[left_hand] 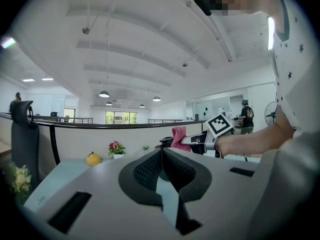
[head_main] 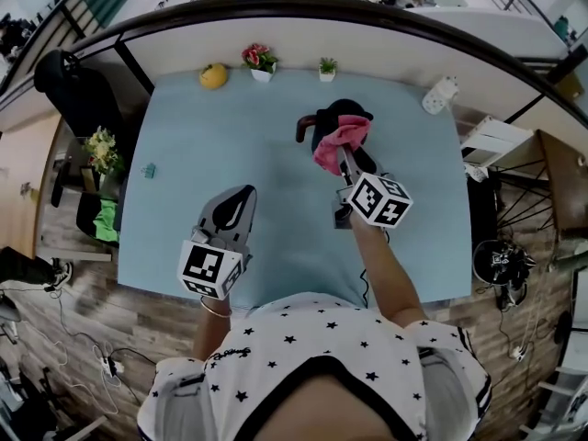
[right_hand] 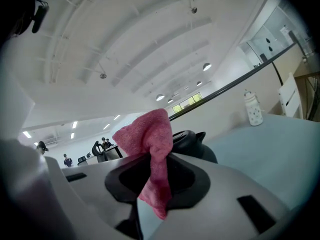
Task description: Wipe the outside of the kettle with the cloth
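- Nearest of all, the person's star-printed shirt is filling the bottom of the head view, with both forearms reaching out from it over the pale blue bench.
- Just ahead of the shirt, the left hand-held gripper is hovering low over the near part of the bench. In its own view the jaws are meeting at their tips with nothing between them.
- Off to that gripper's right and farther forward, the right hand-held gripper is reaching out at the end of a bare forearm. Its jaws are clamping down on the pink cloth.
- In the right gripper view the cloth is bunching up above the jaws of that hand-held gripper, and a tail of it is hanging down between them.
- Directly beyond the right hand-held gripper's tips, the black kettle is standing upright on the bench, its handle pointing towards the left gripper's side. In the right gripper view the kettle is showing just behind the cloth.
- From above, the cloth is overlapping the kettle's near side, though I cannot tell whether the two are actually touching.
- Well beyond both grippers, along the bench's far edge, a yellow fruit, a flower pot and a small green plant are sitting in a row.
- Far off to the right hand-held gripper's right, a white bottle is lying tilted near the bench corner.
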`<act>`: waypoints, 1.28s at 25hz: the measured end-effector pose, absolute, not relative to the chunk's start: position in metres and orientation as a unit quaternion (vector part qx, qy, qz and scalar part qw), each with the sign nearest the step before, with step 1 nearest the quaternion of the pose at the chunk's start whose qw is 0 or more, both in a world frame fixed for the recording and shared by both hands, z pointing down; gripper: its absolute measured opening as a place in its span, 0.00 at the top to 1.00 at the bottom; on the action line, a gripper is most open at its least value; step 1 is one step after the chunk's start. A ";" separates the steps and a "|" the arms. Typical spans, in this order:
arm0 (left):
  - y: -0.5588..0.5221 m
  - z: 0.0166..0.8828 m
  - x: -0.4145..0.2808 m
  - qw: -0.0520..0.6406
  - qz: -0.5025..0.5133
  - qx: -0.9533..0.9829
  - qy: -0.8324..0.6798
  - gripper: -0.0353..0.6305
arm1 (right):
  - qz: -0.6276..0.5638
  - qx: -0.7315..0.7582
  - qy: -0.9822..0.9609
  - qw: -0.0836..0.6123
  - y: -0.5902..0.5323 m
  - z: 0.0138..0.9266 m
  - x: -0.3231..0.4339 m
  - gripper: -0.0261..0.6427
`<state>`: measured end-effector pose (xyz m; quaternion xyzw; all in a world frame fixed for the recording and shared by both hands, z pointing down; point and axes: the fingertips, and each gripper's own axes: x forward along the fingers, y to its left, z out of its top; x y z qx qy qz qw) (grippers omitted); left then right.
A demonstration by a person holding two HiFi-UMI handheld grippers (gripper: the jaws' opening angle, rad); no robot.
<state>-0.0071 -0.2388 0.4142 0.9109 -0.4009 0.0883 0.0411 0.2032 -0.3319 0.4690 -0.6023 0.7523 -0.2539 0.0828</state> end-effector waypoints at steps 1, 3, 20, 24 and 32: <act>-0.239 0.414 -0.009 0.041 0.088 0.910 -0.404 0.90 | -0.256 -0.600 0.754 0.080 -0.335 0.471 0.199 0.83; -0.239 0.413 -0.015 0.042 0.087 0.907 -0.410 0.90 | -0.263 -0.598 0.753 0.073 -0.338 0.477 0.193 0.83; -0.252 0.421 -0.022 0.048 0.100 0.904 -0.413 0.90 | -0.332 -0.605 0.724 0.009 -0.327 0.559 0.190 0.83; -0.254 0.423 -0.022 0.050 0.104 0.903 -0.413 0.90 | -0.348 -0.605 0.716 -0.005 -0.322 0.578 0.189 0.83; -0.259 0.427 -0.022 0.051 0.116 0.900 -0.417 0.90 | -0.386 -0.608 0.693 -0.044 -0.320 0.626 0.192 0.83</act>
